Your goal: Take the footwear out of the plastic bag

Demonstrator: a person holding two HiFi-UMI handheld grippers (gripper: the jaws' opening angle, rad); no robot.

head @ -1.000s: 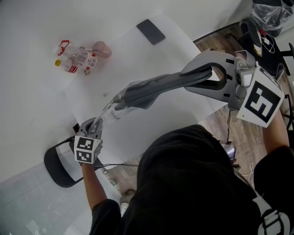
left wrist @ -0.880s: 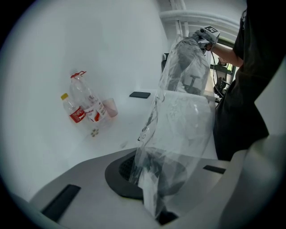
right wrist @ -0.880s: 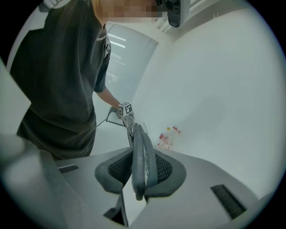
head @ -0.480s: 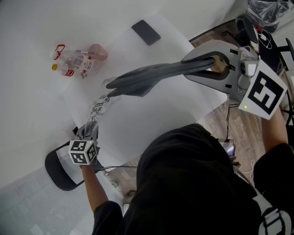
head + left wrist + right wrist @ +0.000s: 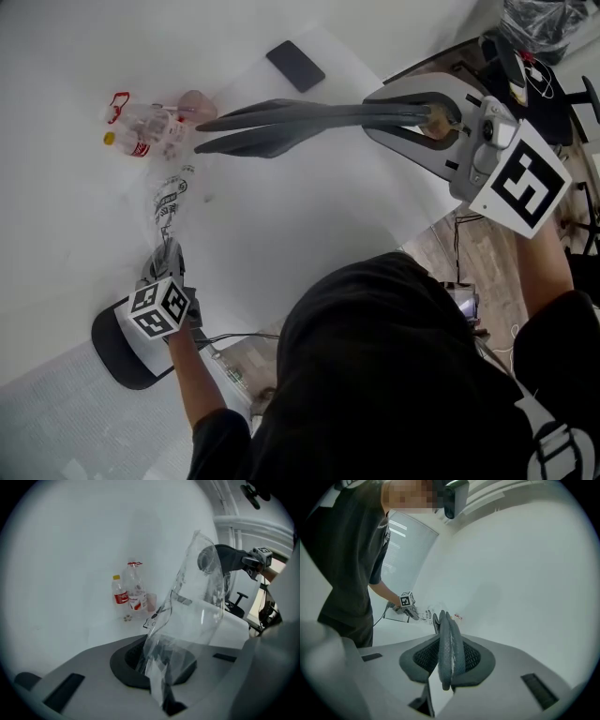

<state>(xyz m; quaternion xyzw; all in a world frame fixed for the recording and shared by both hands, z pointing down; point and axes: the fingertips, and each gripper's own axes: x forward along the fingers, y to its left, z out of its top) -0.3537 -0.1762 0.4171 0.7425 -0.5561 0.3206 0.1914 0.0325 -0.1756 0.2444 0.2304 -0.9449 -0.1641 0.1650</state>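
the footwear [image 5: 281,127] has come free of the plastic bag [image 5: 169,202]; right gripper [image 5: 433,117] clamps it, left gripper [image 5: 167,253] pinches the bag, over a white table [image 5: 300,225] holding bottles [image 5: 141,127] and a phone [image 5: 294,65]; wood floor [image 5: 469,253] beside.

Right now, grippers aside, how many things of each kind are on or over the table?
grey footwear pieces: 2
clear plastic bag: 1
bottles: 2
pink cup: 1
dark flat slab: 1
Total: 7
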